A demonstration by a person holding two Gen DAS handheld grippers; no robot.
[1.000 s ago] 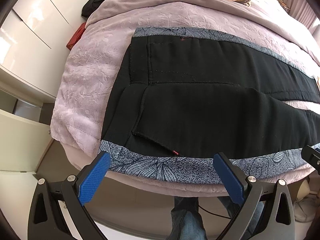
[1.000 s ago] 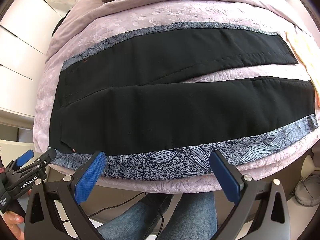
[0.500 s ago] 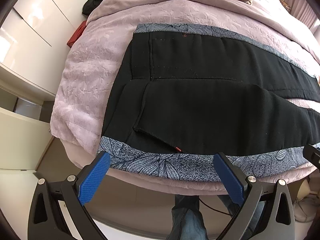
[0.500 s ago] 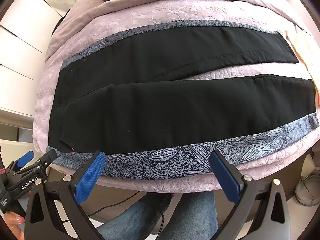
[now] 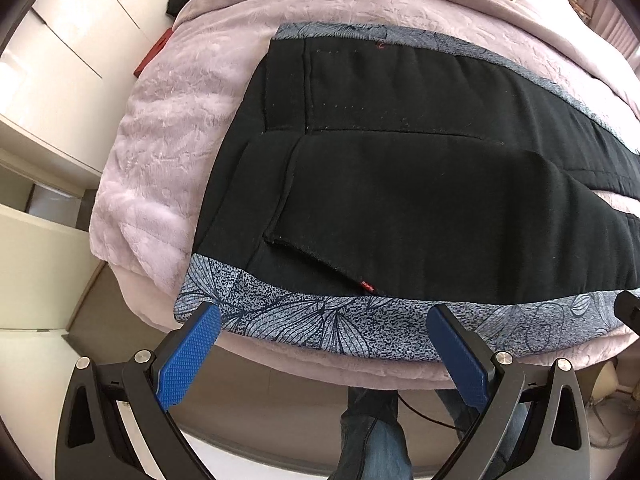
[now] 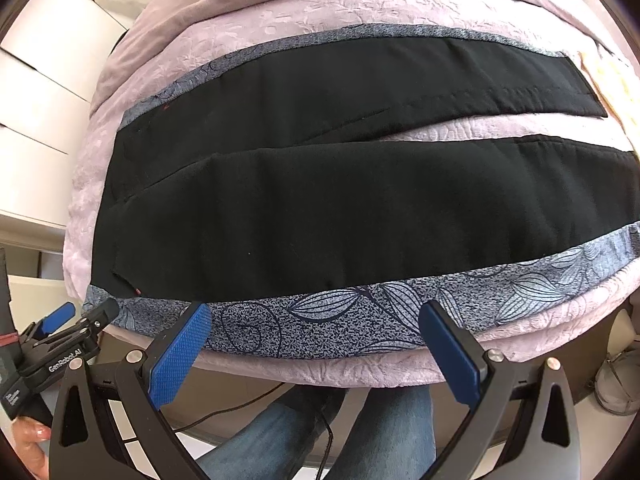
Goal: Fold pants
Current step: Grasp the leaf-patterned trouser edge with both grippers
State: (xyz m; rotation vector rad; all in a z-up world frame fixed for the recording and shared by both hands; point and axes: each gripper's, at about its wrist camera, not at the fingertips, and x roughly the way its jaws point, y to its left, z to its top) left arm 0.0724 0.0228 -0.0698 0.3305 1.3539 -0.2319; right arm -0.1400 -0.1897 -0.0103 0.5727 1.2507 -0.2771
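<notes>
Pants lie flat on the bed, legs spread apart, no fold made; all folding remains. Left gripper and right gripper are both released and empty, the near patterned edge just ahead of each pair of jaws.

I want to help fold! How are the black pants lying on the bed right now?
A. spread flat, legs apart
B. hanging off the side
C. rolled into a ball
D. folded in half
A: the pants lie flat on the bed, with purple blanket showing between the two legs.
</notes>
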